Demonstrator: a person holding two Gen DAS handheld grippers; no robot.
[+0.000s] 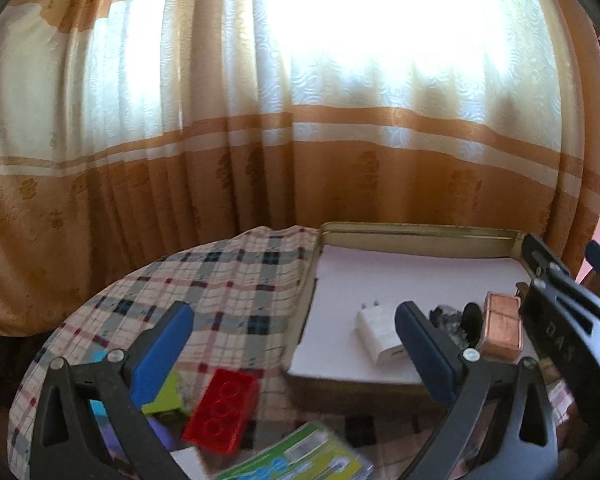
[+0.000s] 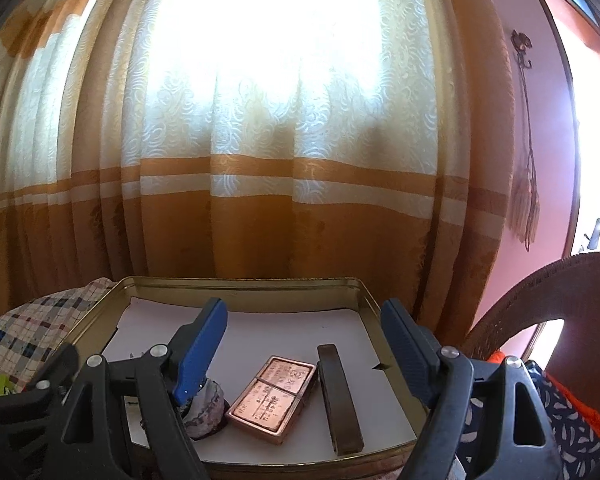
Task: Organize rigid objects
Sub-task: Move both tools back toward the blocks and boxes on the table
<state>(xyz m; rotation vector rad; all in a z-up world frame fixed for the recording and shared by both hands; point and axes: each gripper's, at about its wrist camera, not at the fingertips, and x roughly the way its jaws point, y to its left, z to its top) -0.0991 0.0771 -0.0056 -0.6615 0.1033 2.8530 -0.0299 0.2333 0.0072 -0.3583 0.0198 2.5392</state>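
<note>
A gold tin tray [image 1: 416, 231] lined with white paper sits on a plaid tablecloth [image 1: 220, 280]. In it lie a white charger plug [image 1: 380, 330], a copper-coloured box [image 1: 502, 330], a dark bar [image 2: 340, 400] and a grey-purple lump [image 2: 206, 412]. My left gripper [image 1: 296, 344] is open and empty, above the tray's near left corner. A red toy brick [image 1: 220, 410] and a lime green block [image 1: 168, 396] lie on the cloth below it. My right gripper [image 2: 304, 344] is open and empty, above the copper box [image 2: 272, 398] and the tray [image 2: 236, 282].
A green printed packet [image 1: 300, 460] lies at the table's near edge. Light blue [image 1: 98, 408] and purple [image 1: 156, 432] pieces lie by the left finger. An orange and cream curtain [image 1: 260, 140] hangs close behind the table. A wicker chair back [image 2: 548, 308] stands at the right.
</note>
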